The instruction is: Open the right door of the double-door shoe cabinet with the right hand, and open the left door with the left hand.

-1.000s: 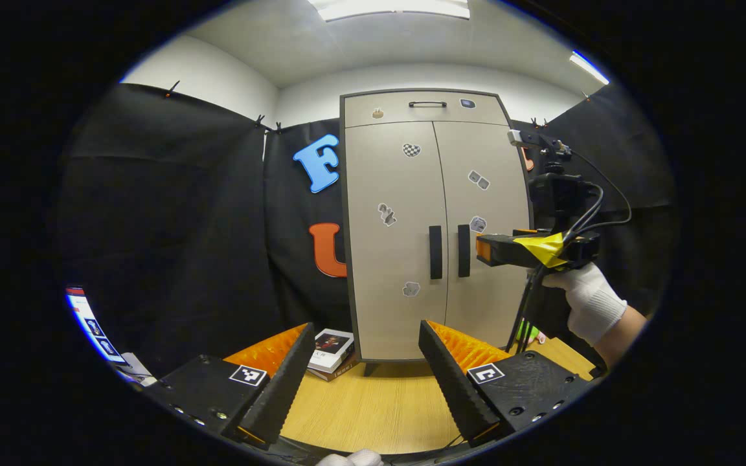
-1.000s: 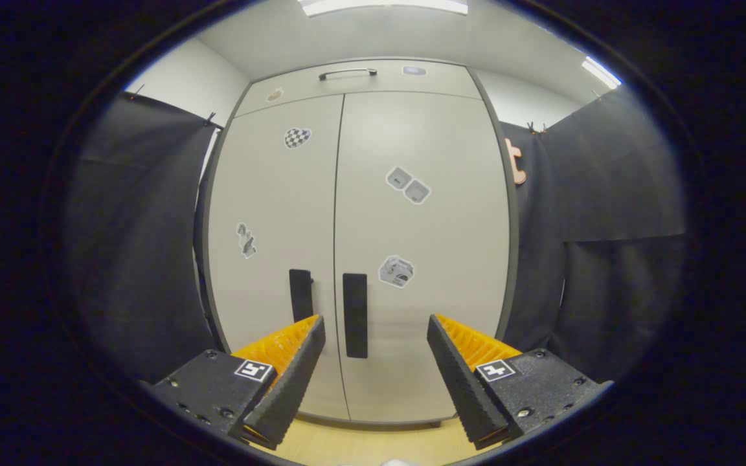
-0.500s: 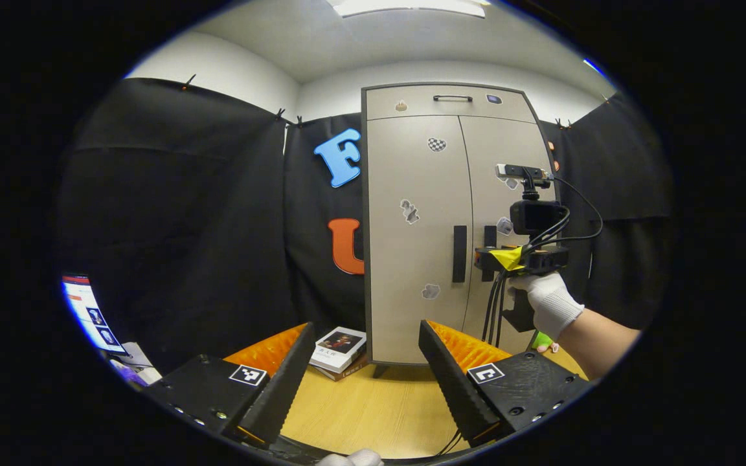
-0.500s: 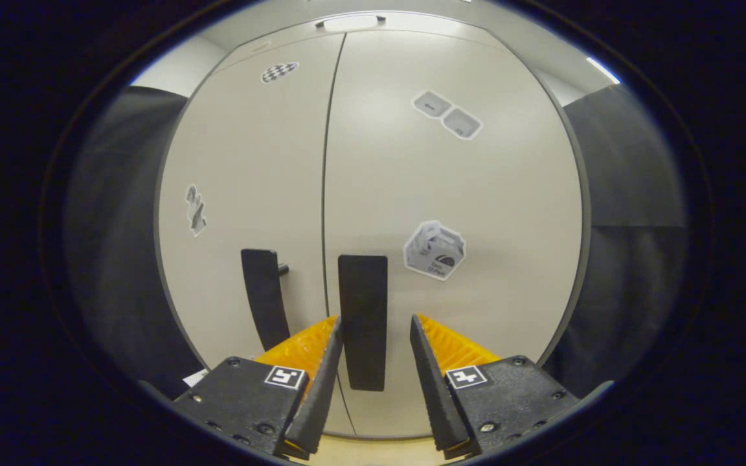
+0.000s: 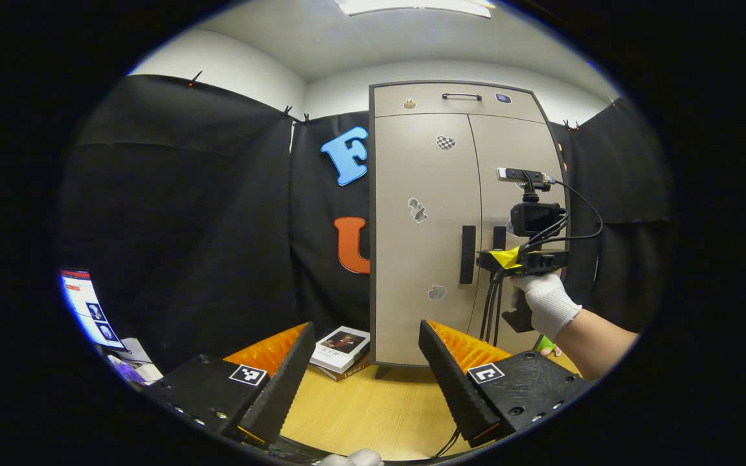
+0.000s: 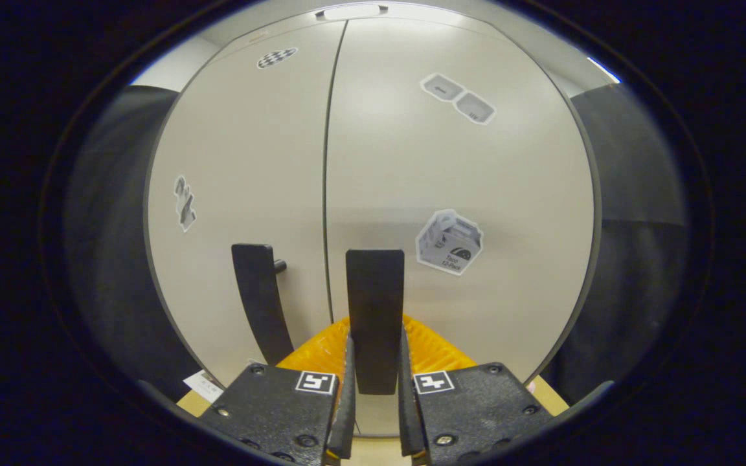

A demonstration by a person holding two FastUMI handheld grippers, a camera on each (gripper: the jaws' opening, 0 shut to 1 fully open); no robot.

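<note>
Now right tongs (image 6: 374,378) clamped on right door handle (image 6: 375,317), left tongs (image 5: 360,369) spread, well back.

In the left gripper view, the right gripper (image 5: 484,260) hides part of the right door handle (image 5: 499,237). A monitor (image 5: 85,309) at nine o'clock is cut off. The stickers (image 5: 418,210) are too small to identify.

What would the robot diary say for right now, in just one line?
right claw: shut on right door's flat black handle | left claw: open, away from beige double-door cabinet | both doors: closed
</note>
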